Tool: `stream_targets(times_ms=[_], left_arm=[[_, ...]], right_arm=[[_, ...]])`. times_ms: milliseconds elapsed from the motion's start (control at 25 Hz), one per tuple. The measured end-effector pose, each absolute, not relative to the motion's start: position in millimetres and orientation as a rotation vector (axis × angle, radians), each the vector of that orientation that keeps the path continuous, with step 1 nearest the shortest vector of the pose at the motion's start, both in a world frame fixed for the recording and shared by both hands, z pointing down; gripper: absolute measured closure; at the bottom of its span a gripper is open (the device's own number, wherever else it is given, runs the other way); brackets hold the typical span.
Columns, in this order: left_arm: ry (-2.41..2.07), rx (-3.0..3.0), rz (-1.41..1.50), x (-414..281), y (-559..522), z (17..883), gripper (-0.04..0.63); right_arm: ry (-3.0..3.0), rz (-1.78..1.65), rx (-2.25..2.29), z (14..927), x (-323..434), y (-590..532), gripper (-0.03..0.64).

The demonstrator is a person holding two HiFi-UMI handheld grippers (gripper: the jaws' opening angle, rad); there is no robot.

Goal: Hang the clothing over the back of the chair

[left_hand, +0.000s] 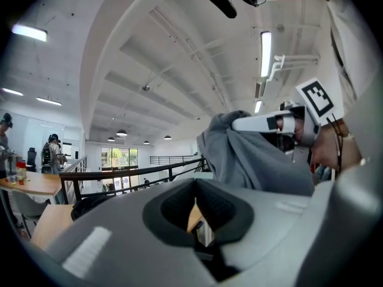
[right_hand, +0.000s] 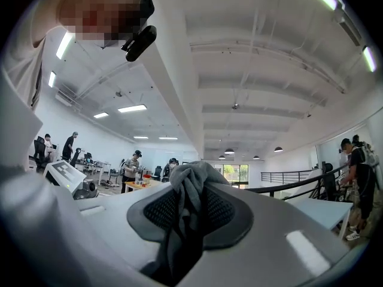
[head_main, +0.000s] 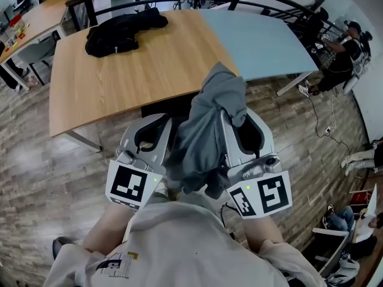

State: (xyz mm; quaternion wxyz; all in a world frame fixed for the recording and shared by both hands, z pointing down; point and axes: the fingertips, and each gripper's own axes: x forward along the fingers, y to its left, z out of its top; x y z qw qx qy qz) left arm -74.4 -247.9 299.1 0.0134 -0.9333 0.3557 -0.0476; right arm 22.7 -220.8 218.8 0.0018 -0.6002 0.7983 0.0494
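Presently pinching one bunched fold of the garment (head_main: 209, 130) in the right gripper (right_hand: 190, 211) alone, with the left gripper (left_hand: 197, 211) slightly spread and empty beside it, just off the table (head_main: 119, 82) edge above a dark shape, probably the chair (head_main: 158, 107). Could well slide off in a heap if released so bunched and one-sided. Might also miss the chair back altogether, largely hidden under the garment.
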Motion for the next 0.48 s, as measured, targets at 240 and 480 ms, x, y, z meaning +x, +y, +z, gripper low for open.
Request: stream_targets(times_ms=[240,480], left_arm=[[1.151,-2.885,-0.202,-66.5,-272.3,310.8,0.6],[1.196,-2.912,-0.264,-53.4,-291.3,328.8,0.6]], right_arm=[[2.58,0.082,-1.852,240.2,29.9,-249.8,0.517],[2.708,-0.002,-1.772,267.0,38.6,-277.0,0.517]])
